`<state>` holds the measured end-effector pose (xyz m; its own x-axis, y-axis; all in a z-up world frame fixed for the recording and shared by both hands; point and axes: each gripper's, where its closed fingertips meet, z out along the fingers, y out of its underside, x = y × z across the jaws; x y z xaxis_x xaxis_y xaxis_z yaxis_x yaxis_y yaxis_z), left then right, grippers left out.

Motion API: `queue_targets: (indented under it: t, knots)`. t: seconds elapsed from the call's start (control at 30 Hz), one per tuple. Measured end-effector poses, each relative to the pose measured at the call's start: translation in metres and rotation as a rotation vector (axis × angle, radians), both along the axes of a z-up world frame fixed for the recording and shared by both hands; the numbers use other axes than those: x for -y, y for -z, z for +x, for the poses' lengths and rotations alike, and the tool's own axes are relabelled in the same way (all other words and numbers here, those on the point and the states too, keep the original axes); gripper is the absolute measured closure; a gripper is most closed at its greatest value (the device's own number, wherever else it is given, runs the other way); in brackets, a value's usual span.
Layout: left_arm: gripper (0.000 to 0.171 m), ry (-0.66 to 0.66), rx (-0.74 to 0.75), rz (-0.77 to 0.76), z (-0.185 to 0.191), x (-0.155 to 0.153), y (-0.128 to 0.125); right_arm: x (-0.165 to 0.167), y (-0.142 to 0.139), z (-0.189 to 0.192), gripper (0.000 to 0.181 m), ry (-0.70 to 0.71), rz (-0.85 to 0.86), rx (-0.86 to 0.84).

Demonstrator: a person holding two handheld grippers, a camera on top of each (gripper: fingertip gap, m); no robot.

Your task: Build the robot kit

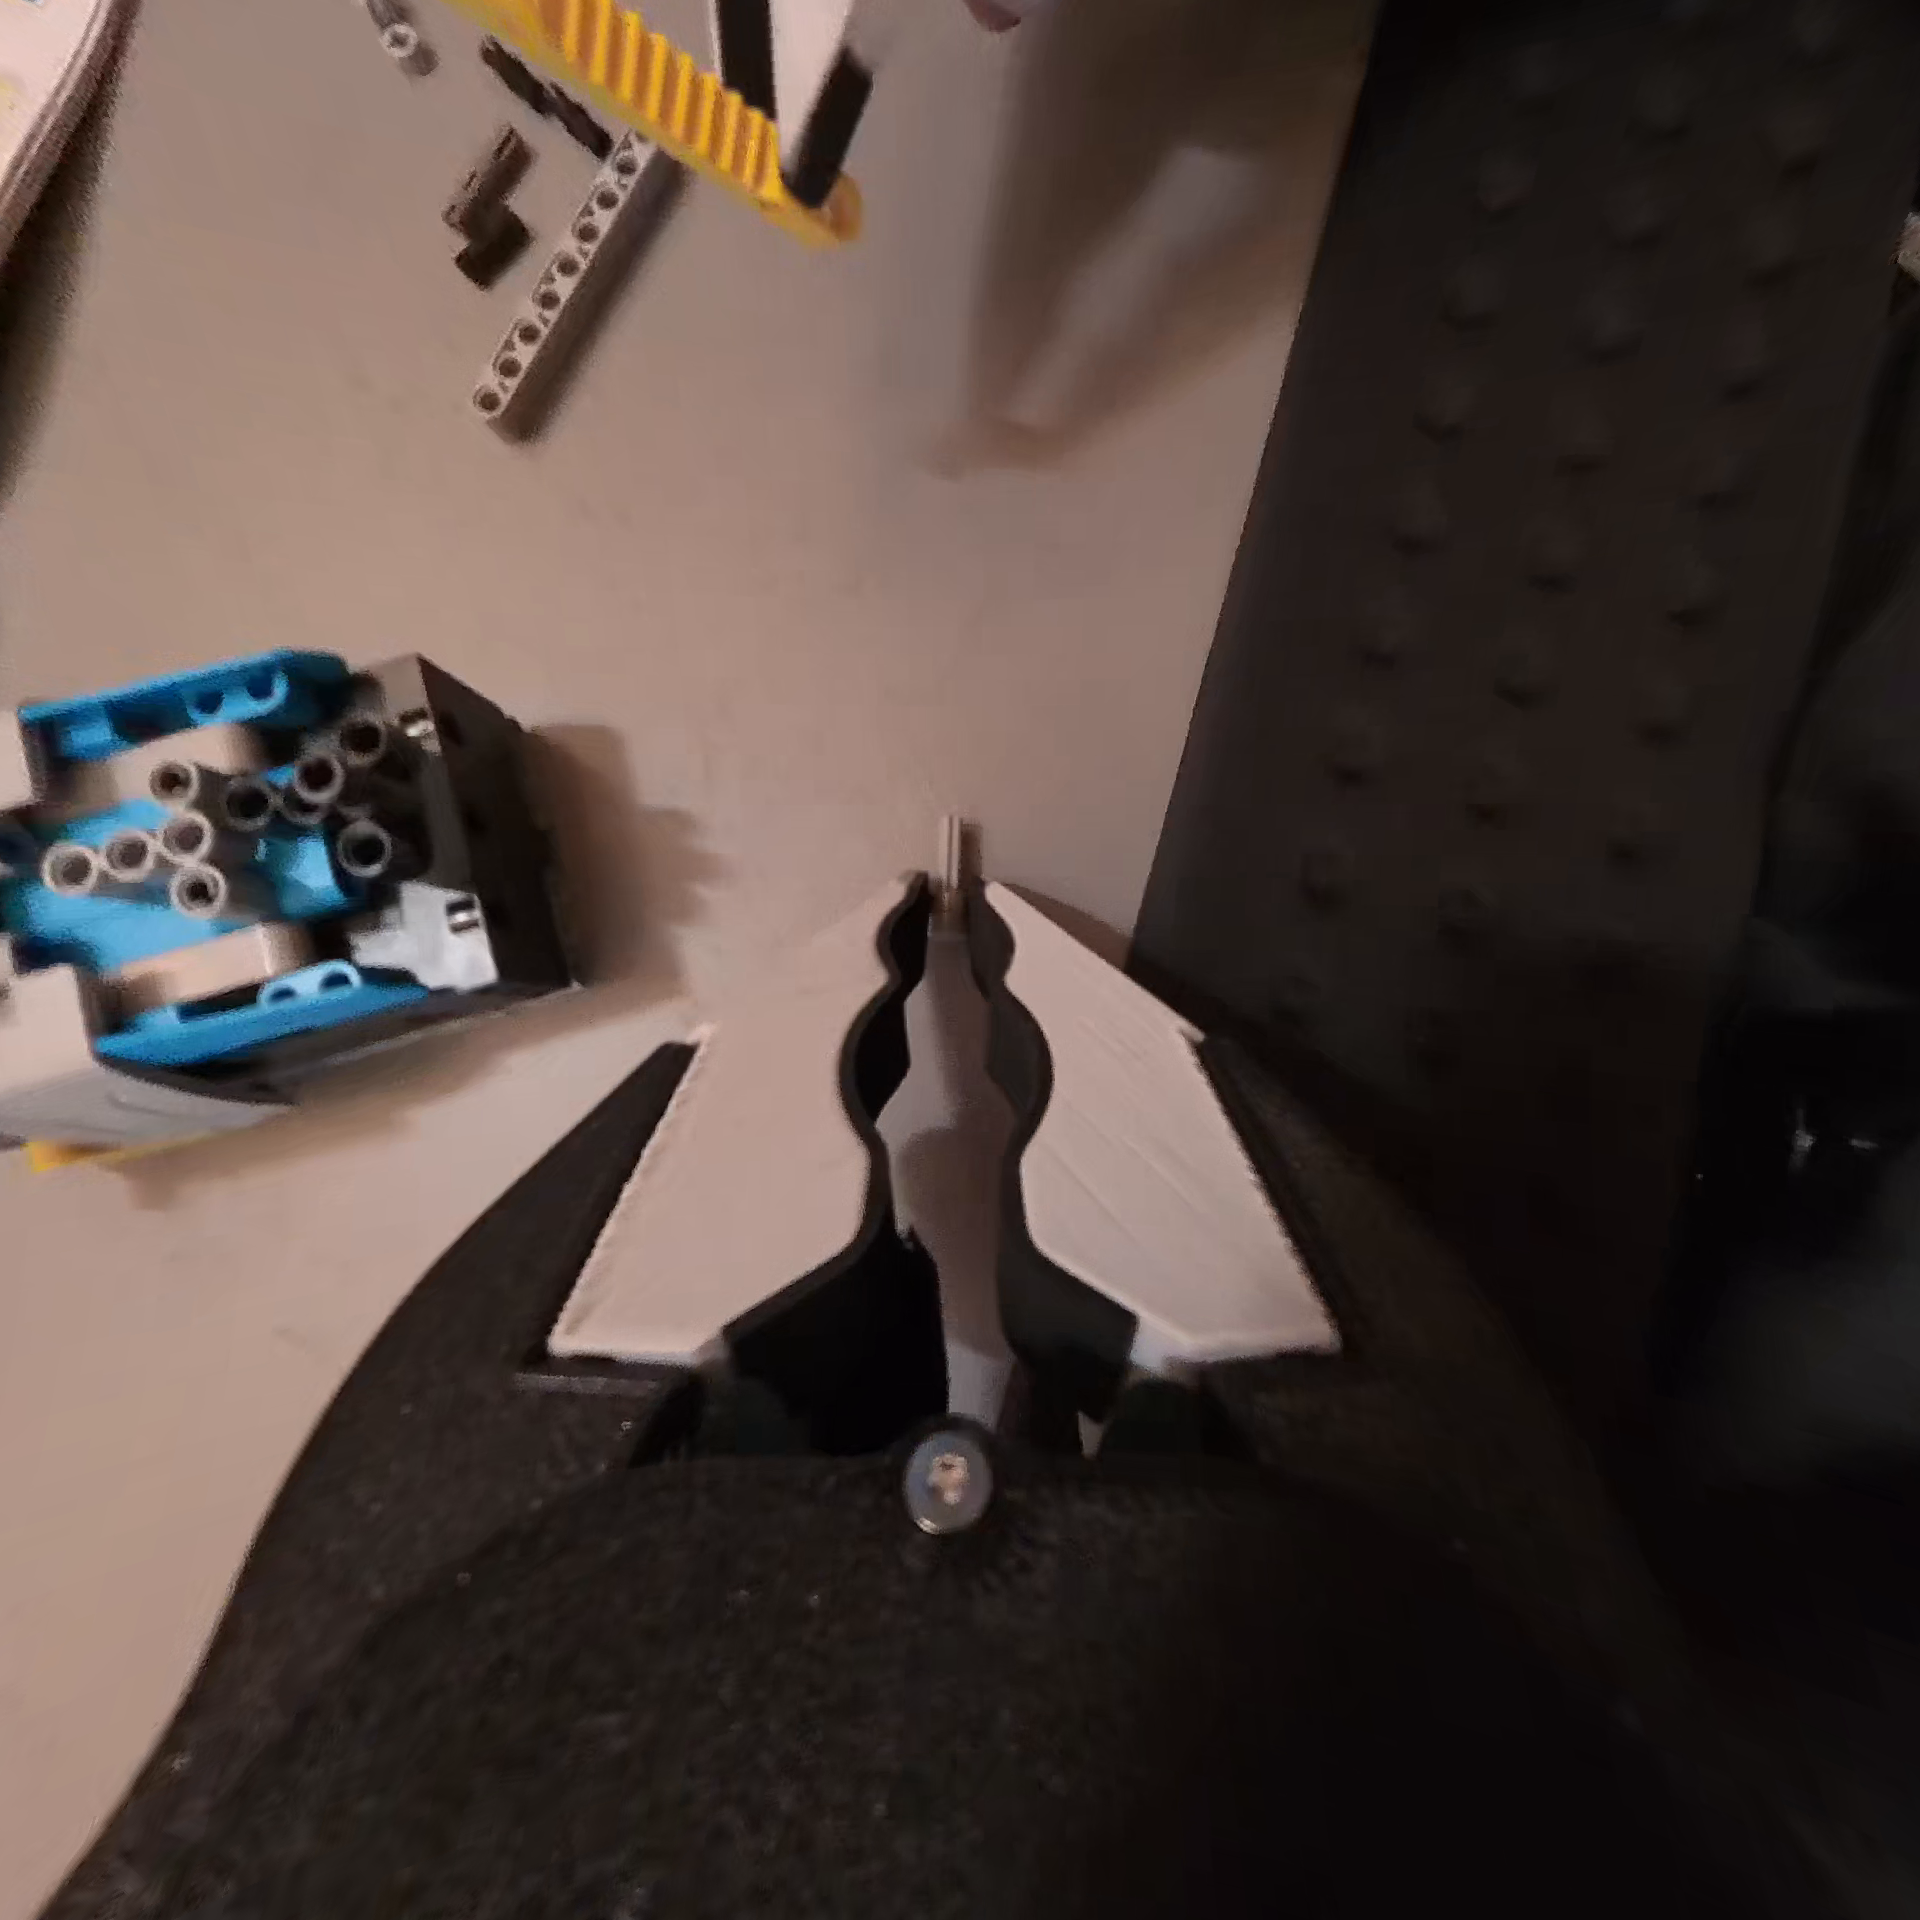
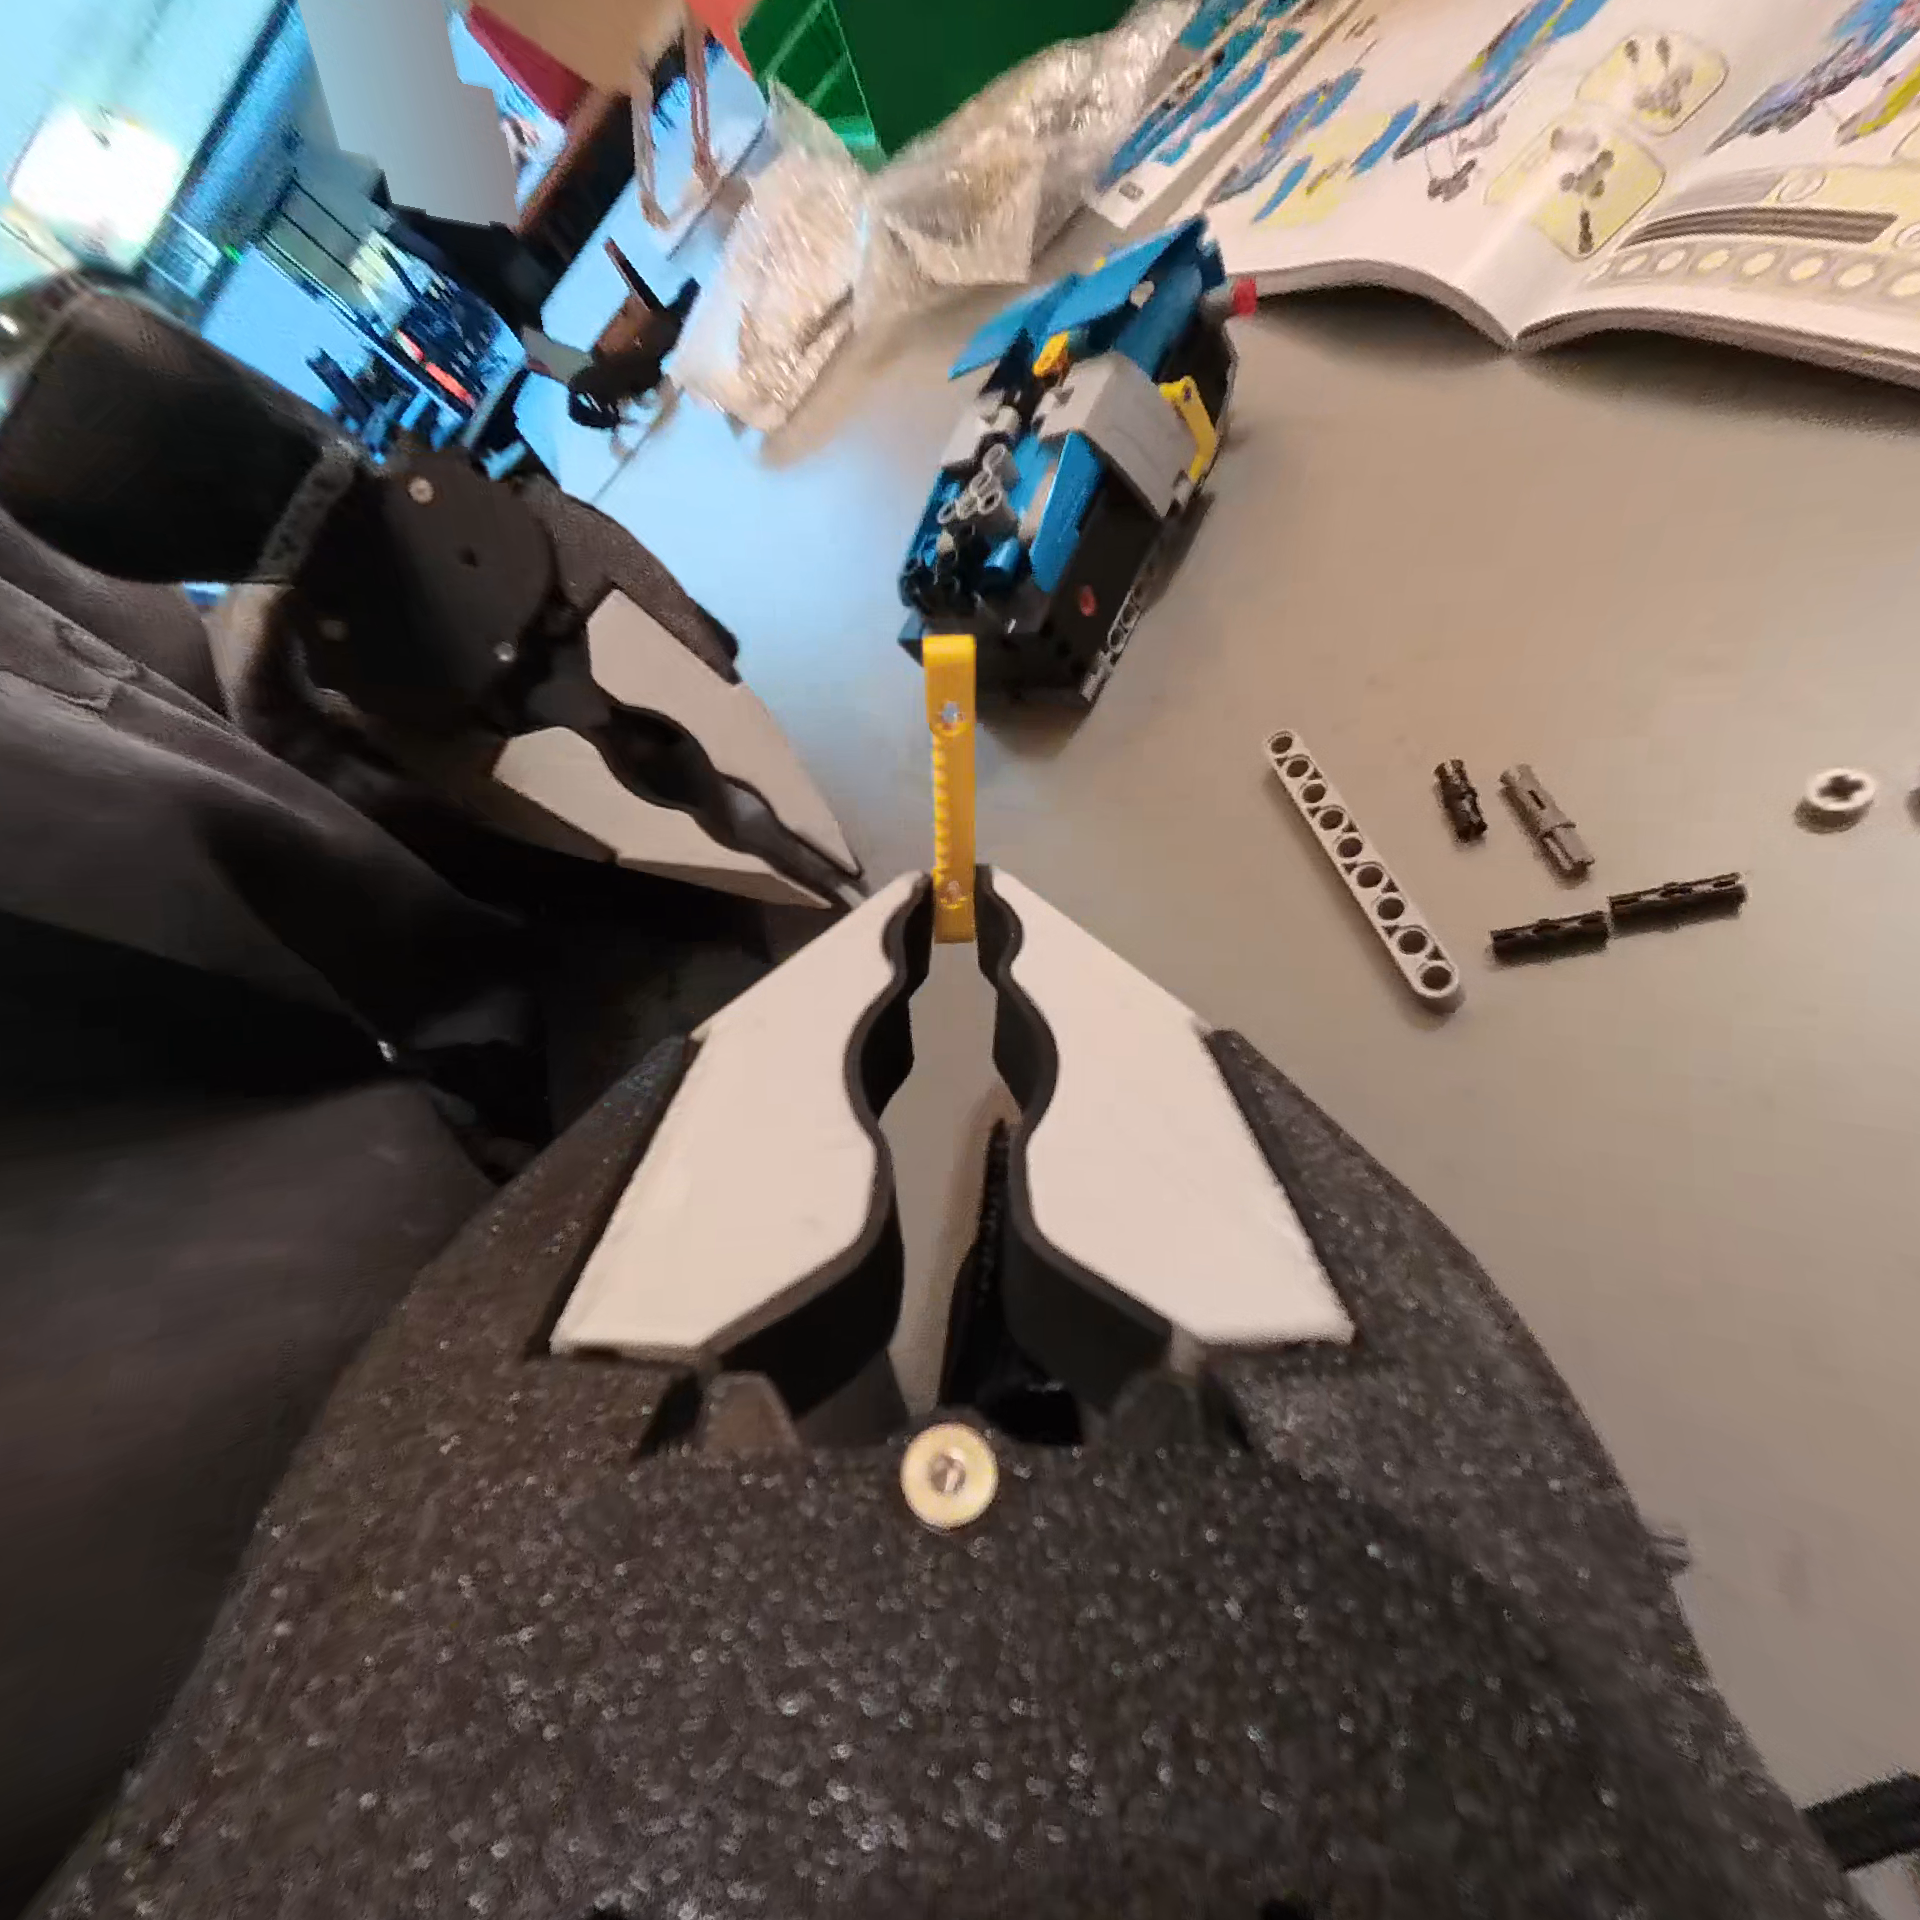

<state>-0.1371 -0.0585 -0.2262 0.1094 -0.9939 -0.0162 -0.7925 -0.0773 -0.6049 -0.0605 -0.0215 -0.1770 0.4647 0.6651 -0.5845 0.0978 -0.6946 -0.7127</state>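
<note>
While a small grey pin (image 1: pixel 954 862) is pinched at the tips of the left gripper (image 1: pixel 951 899), a yellow toothed rack (image 2: pixel 951 790) is nipped upright by the right gripper (image 2: pixel 954 904) fingers, apparently kept clear of the bench (image 2: pixel 1558 1247), with the blue model (image 2: pixel 1070 468) lying ahead of them.

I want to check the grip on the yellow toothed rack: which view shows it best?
The right wrist view: the yellow toothed rack stands sharp and whole, pinched at its lower end by the right gripper. The left wrist view shows it blurred, cut by the top edge.
</note>
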Motion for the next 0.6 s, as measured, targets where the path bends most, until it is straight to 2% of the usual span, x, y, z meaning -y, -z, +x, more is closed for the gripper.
queue_targets:
  t: [0.1, 0.23, 0.47, 0.6]
  knots:
    - [0.165, -0.030, 0.020, 0.005, -0.0050, 0.0000, 0.0022, 0.0007, 0.0049, -0.0026, 0.174, -0.007, 0.018, 0.048]
    - [0.156, -0.036, 0.049, -0.006, -0.0039, -0.0023, -0.0009, 0.0011, 0.0038, -0.0024, 0.174, -0.004, 0.036, 0.054]
    - [0.164, -0.004, 0.044, -0.064, -0.0023, 0.0000, 0.0035, 0.0044, 0.0047, -0.0047, 0.174, -0.020, 0.055, 0.075]
    - [0.169, 0.024, 0.034, -0.040, -0.0011, 0.0018, 0.0032, 0.0061, 0.0010, -0.0099, 0.174, -0.034, 0.055, 0.056]
